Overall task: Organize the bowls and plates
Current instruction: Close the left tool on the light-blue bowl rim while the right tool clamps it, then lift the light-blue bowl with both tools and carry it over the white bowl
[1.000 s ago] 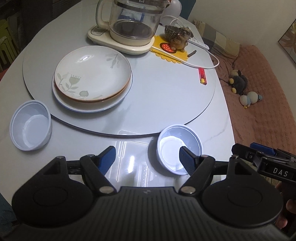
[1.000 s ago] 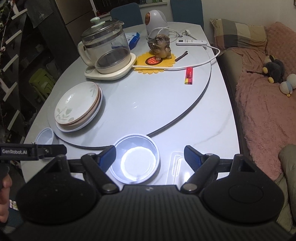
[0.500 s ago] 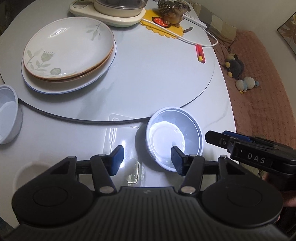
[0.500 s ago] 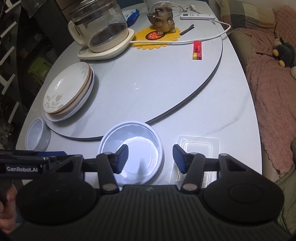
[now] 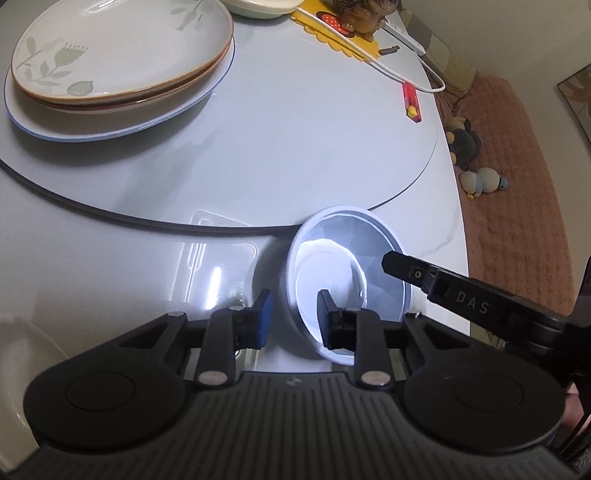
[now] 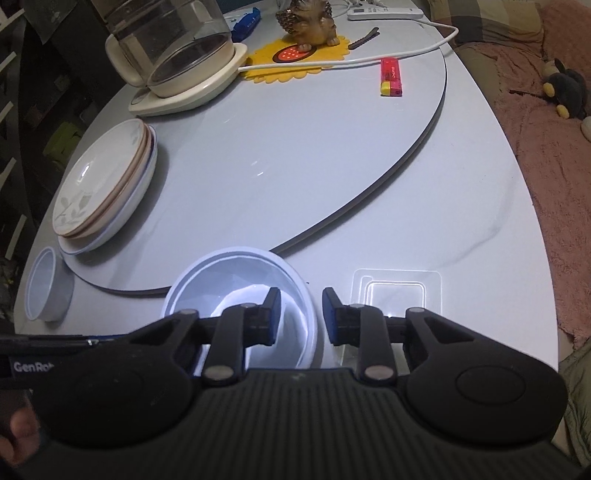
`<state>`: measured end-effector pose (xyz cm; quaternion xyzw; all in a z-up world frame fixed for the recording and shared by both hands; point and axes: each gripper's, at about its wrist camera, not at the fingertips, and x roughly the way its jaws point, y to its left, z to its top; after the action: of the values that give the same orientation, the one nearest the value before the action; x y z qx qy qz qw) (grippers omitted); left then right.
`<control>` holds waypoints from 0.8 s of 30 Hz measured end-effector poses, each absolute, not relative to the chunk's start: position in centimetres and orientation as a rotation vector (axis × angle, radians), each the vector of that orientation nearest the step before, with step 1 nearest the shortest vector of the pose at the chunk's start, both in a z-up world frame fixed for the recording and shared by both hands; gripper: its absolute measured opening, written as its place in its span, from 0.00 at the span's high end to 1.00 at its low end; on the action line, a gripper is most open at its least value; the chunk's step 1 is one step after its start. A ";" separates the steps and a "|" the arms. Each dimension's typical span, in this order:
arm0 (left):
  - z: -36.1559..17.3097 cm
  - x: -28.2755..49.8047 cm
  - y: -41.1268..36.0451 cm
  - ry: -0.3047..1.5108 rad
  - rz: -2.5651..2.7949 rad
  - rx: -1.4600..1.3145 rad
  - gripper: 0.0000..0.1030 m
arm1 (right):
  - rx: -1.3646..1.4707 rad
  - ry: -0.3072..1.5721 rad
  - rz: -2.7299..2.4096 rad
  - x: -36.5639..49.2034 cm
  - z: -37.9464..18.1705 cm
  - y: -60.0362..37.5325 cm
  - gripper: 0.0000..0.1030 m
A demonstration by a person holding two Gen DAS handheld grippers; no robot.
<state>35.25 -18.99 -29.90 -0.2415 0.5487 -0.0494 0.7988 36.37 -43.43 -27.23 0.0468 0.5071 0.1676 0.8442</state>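
Observation:
A pale blue bowl (image 5: pixel 347 273) (image 6: pixel 240 291) stands on the white table, just off the edge of the round turntable (image 5: pixel 295 129) (image 6: pixel 295 155). My left gripper (image 5: pixel 293 314) straddles the bowl's left rim with its jaws closing, and a gap still shows at the pads. My right gripper (image 6: pixel 301 314) straddles the opposite rim, also closing, with its pads just clear of the rim. In the left wrist view one of the right gripper's fingers (image 5: pixel 397 263) reaches over the bowl. A stack of plates (image 5: pixel 118 62) (image 6: pixel 103 184) lies on the turntable. A smaller bowl (image 6: pixel 46 284) sits at the table's left edge.
A glass kettle (image 6: pixel 177 55), a figurine on a yellow mat (image 6: pixel 306 18), a white cable and a red lighter (image 6: pixel 390 75) (image 5: pixel 412 103) occupy the far turntable. A clear plastic tray (image 6: pixel 397 291) (image 5: pixel 221 251) lies beside the bowl. A sofa with plush toys (image 5: pixel 476 177) borders the table's right edge.
Both grippers have come down onto the pale blue bowl from opposite sides. Their jaws have narrowed from wide apart to a small gap around its rim. The bowl has stayed put.

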 end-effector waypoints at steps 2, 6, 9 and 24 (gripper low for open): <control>-30.2 35.4 -19.1 1.165 -0.103 -0.515 0.75 | 0.102 1.067 0.354 36.4 -27.6 -43.2 0.82; -30.6 35.3 -19.3 1.152 -0.101 -0.537 0.77 | 0.115 1.051 0.355 36.3 -27.8 -43.1 0.85; -30.6 35.5 -19.3 1.155 -0.101 -0.538 0.77 | 0.126 1.050 0.356 36.3 -28.0 -43.3 0.85; -23.7 33.4 -18.0 1.113 -0.082 -0.559 0.77 | 0.159 1.048 0.374 34.8 -22.2 -42.7 0.85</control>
<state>33.38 -18.01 -23.75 -0.2619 0.5210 -0.0385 0.8115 34.82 -42.71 -22.16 0.0756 0.4967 0.1772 0.8463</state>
